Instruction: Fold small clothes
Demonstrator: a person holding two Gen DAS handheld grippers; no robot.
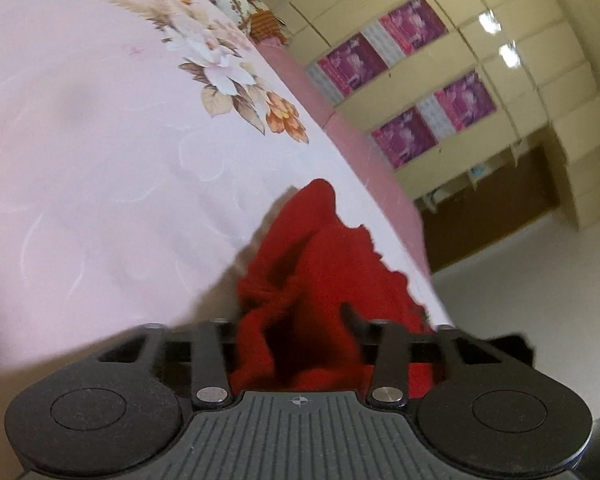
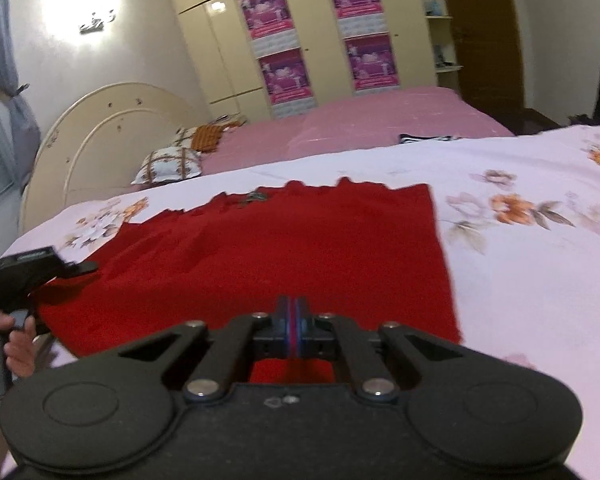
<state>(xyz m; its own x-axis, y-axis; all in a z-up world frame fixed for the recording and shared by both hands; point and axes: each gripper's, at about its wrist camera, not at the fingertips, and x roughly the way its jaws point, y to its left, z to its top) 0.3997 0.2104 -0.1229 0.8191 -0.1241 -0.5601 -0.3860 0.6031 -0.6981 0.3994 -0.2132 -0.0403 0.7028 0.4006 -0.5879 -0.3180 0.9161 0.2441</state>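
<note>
Red knit garment (image 2: 260, 264) lies spread on the floral bedsheet (image 2: 520, 288), flat enough to fold. My right gripper (image 2: 293, 316) has its pads pressed together on the near hem, I judge to lift it. My left gripper (image 1: 300, 320) sits in bunched red cloth at the left edge; I cannot tell whether its fingers are closed.
</note>
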